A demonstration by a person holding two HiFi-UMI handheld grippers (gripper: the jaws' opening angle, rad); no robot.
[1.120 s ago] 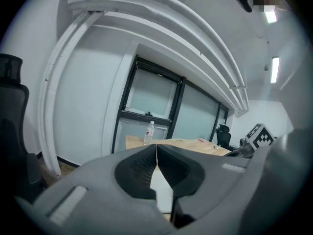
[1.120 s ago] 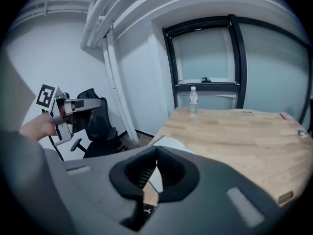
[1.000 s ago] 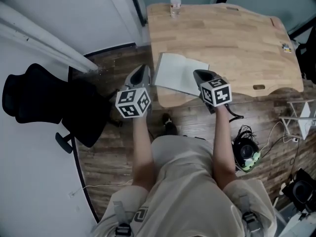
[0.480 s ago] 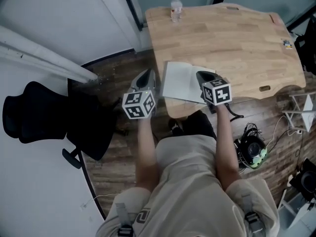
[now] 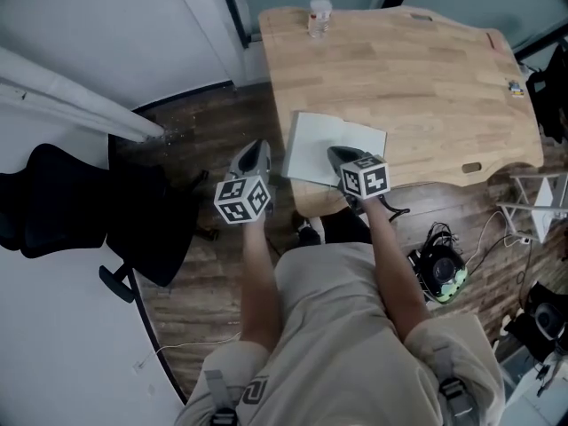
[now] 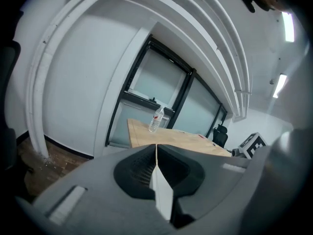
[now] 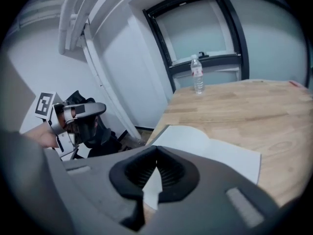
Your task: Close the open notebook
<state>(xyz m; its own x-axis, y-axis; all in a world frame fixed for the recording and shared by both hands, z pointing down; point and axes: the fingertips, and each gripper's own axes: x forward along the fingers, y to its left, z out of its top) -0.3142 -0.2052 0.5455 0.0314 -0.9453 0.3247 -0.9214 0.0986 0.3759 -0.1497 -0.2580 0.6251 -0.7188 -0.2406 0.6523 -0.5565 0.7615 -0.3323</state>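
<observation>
The open notebook (image 5: 330, 140) lies flat with white pages up, at the front left corner of the wooden table (image 5: 426, 69). My right gripper (image 5: 335, 154) hangs over the notebook's near edge, jaws shut and empty. In the right gripper view its tips (image 7: 156, 149) meet above the near page of the notebook (image 7: 210, 148). My left gripper (image 5: 258, 147) is off the table, left of the notebook and over the floor. Its jaws (image 6: 156, 146) are shut with nothing in them.
A water bottle (image 5: 319, 11) stands at the table's far left corner. A black office chair (image 5: 80, 207) sits on the floor to the left. Cables and headphones (image 5: 444, 272) lie on the floor at the right. A small object (image 5: 515, 84) rests near the table's right edge.
Both grippers have sunk lower. The right one has shifted left along the notebook's near edge; the left one stays beside the table's corner. Both jaws stay shut.
</observation>
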